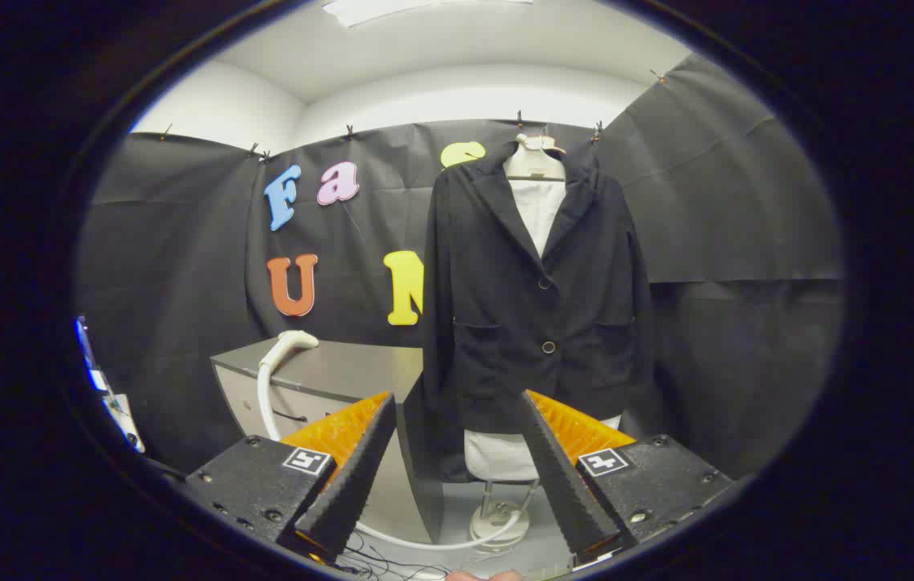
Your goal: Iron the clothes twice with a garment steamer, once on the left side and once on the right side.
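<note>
From the view along the tongs [457, 411], their two fingers are standing wide apart and gripping nothing, with open air between them. Straight ahead, beyond the fingers, a dark jacket [533, 298] is hanging on a pale mannequin torso [533, 173], two buttons down its front and a white lining showing at the collar. The torso's white lower end is peeking out under the hem, sitting on a thin pole with a round base [498, 520] on the floor.

Beside the jacket, a grey counter [344, 371] is standing with a drawer front facing us. The garment steamer head [287, 345] is lying near the counter's near corner, well apart from the tongs, and its white hose [265, 399] is drooping over the counter's front edge and curving along the floor toward the mannequin's base.

Black cloth is draping the booth on all sides, clipped along its top edge. Above it, white walls and a ceiling light panel [392, 8] are showing.
</note>
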